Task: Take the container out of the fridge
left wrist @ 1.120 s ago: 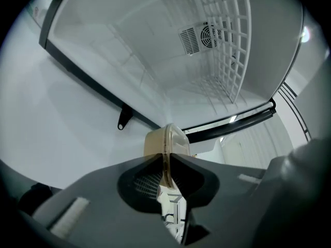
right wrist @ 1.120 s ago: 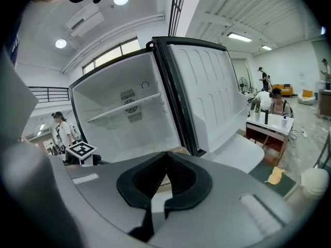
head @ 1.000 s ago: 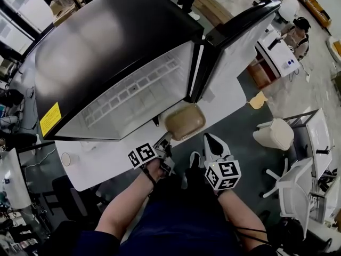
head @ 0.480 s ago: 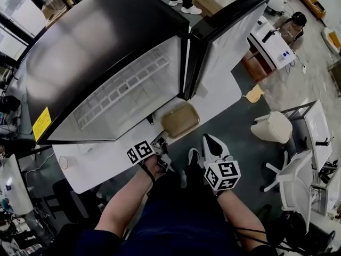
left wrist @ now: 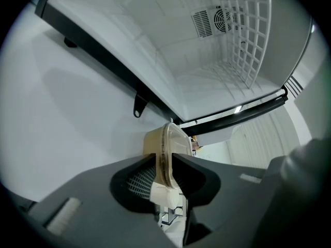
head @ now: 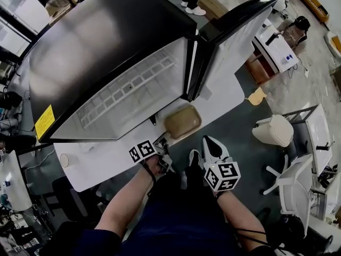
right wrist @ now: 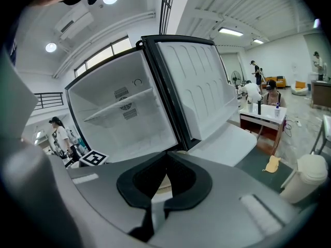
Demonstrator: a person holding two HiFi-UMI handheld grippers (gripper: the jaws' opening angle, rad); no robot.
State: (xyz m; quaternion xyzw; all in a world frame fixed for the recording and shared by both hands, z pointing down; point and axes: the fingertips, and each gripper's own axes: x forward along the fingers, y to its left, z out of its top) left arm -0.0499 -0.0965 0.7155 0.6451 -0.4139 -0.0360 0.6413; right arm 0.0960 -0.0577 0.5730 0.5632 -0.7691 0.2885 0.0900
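Nearest to me the person's forearms reach out over a dark lap, a gripper in each hand. The right gripper (head: pixel 211 143) hangs beside the table edge with its jaws together and nothing between them. The left gripper (head: pixel 161 141) points at the container (head: pixel 183 121) and has its near rim between its jaws; the jaws have just been easing apart, yet both tips touch the rim, one on each side. The container is a shallow tan tub with rounded corners and a lid on it. It is outside the fridge (head: pixel 106 36), sitting on the white table (head: pixel 106 161) just in front of the open front, near the hinge side. Its walls are cloudy, and I cannot tell what is in it. Behind it the black fridge stands open, with a white lining and a white wire shelf (head: pixel 128 92) across the inside; a vent shows on the back wall. The door (head: pixel 229 25) is swung wide to the right, its white ribbed inner face turned this way. Farther off on the floor is a pale bin (head: pixel 273 132), then a white desk (head: pixel 277 55), and people stand about at the far end of the room.
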